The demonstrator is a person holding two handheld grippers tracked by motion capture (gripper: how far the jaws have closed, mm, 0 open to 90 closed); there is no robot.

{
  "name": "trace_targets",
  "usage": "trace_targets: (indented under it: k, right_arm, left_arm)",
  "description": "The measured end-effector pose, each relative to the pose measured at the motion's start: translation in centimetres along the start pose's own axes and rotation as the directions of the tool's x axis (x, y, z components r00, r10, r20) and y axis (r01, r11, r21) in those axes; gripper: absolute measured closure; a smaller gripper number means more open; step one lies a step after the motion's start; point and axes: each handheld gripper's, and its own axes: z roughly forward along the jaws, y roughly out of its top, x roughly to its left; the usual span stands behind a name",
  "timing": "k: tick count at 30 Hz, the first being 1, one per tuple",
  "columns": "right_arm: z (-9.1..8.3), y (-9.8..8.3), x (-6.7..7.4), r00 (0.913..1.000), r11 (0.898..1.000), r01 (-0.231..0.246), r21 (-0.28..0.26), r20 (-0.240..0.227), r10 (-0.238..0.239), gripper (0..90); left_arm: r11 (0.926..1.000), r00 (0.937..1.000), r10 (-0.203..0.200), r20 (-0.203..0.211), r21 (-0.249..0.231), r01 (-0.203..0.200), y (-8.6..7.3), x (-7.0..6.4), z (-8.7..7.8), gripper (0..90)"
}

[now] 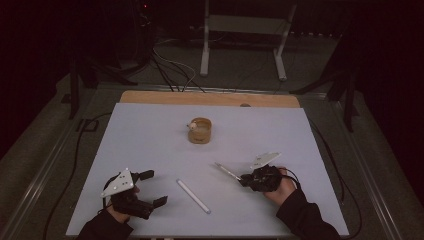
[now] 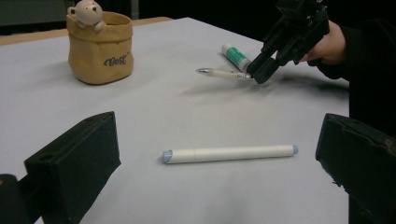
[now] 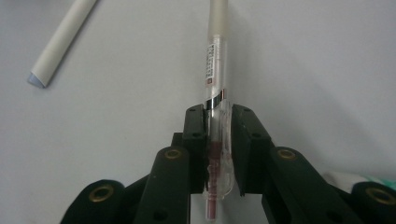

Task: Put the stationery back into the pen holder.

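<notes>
Pen (image 3: 215,70), clear-barrelled, is clamped by its rear end between the jaws of the right gripper (image 1: 246,179), jutting out just above the white table (image 1: 150,130). The left gripper (image 1: 150,188) sits released near the table's front edge, jaws wide apart, facing a white marker (image 2: 229,153) lying flat. A tan pouch (image 1: 200,131) stands farther back.

"best" in dark script on the tan pouch (image 2: 99,49); pen (image 3: 214,60) label unreadable
</notes>
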Motion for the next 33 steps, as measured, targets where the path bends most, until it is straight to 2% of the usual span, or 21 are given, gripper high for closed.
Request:
trace_targets:
  k: [7,15,23,27,29,33]
  right_arm:
    - [-0.3,-0.1,0.6,0.9983,0.998,-0.055,-0.041,0.018,0.056,77.3]
    - [-0.8,-0.1,0.9,0.9958,0.994,-0.085,-0.065,0.028,0.087,77.2]
    - [-1.3,0.4,1.7,0.9955,0.990,-0.073,-0.123,0.051,0.079,77.2]
    - [-1.4,0.7,2.0,0.9935,0.987,-0.072,-0.143,0.076,0.084,77.2]
    - [-1.5,0.9,2.1,0.9923,0.985,-0.079,-0.156,0.082,0.093,77.2]
    - [-1.7,1.1,2.2,0.9889,0.981,-0.084,-0.174,0.107,0.103,77.2]
  left_arm:
    - [0.9996,0.9996,-0.026,-0.010,0.004,0.026,0.3,0.4,0.5,0.3]
    - [0.9979,0.9978,-0.065,-0.014,0.003,0.065,1.3,0.5,0.9,0.3]
    - [0.9940,0.9940,-0.109,-0.005,-0.012,0.109,2.7,0.8,1.5,0.3]
    - [0.9935,0.9933,-0.114,-0.022,-0.007,0.114,3.4,0.8,2.0,0.3]
    - [0.9925,0.9924,-0.122,-0.016,-0.005,0.122,3.7,0.7,2.3,0.3]
    - [0.9863,0.9862,-0.165,-0.020,-0.013,0.164,4.2,0.7,2.8,0.3]
